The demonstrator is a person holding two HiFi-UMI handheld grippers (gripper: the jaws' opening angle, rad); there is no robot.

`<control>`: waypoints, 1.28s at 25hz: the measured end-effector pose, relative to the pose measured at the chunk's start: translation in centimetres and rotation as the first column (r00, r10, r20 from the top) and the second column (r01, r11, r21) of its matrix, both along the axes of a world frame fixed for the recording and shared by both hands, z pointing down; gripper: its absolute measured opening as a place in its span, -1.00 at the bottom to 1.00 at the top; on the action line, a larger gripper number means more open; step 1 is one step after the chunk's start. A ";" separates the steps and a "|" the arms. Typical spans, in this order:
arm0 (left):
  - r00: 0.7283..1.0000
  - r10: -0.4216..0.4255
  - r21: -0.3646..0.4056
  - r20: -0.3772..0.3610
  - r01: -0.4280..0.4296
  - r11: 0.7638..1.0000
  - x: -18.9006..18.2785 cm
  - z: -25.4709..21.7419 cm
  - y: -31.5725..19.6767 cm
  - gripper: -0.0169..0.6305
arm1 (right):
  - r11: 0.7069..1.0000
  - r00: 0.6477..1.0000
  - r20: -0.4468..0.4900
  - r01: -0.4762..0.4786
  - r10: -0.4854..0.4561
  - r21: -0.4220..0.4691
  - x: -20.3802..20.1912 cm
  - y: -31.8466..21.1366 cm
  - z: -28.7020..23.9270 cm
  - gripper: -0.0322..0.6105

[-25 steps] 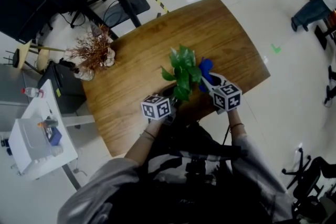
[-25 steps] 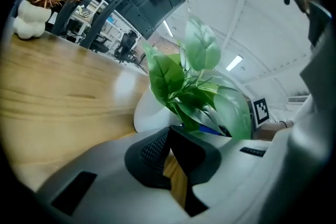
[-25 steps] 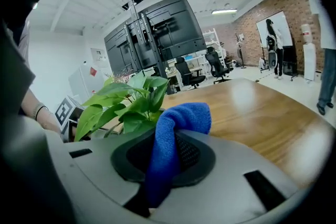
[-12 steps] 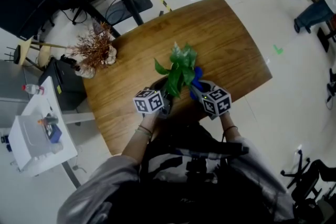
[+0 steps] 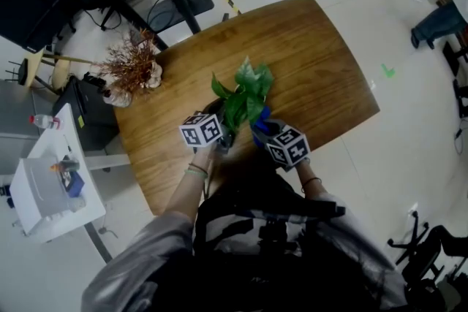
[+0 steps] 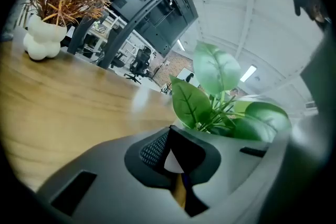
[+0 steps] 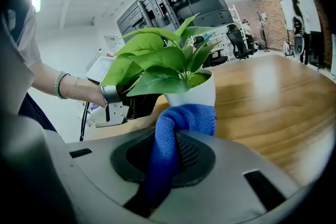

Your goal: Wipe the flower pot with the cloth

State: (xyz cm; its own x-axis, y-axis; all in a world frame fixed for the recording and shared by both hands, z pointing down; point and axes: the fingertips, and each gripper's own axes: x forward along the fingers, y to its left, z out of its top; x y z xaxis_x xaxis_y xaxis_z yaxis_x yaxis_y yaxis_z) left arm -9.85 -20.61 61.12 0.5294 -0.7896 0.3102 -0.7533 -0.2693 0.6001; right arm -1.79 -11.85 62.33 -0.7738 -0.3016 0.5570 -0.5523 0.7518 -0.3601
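Flower pot [image 7: 202, 93] sits white and leafy on the wooden table [image 7: 273, 92], near the person's edge, right between the two tools. The left gripper [image 6: 176, 157] is clamped down: a sliver of white shows pinched between its pads, and that looks like the pot's rim, with the green leaves [image 6: 194, 105] rising just beyond. From the other side, the right gripper [image 7: 168, 157] is clenched on the blue cloth [image 7: 181, 118], and the bunched end of that cloth is pressed up against the pot's side wall.

So we're in the wiping step itself, I'd say: one tool steadies, the other rubs. Whether the flower pot's base rests on the wood I can't tell; the cloth covers it.

Next move calls for sweeping the wad around the wall under light pressure, while the left grip holds firm so the pot doesn't tip or twist. Watch those leaves overhanging the cloth.
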 end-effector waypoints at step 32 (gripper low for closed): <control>0.999 -0.053 0.024 0.013 0.053 0.998 -1.0 -0.2 2.7 -0.93 | 0.988 0.988 -0.066 0.142 -0.138 0.056 -0.9 -2.4 -1.0 -0.72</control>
State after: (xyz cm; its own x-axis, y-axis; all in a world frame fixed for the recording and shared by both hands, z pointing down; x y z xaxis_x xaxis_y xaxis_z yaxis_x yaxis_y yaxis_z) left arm -10.83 -17.94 60.91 0.4825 -0.8237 0.2979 -0.7748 -0.2428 0.5837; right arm -2.71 -14.22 61.31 -0.7754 -0.2270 0.5892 -0.4597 0.8427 -0.2802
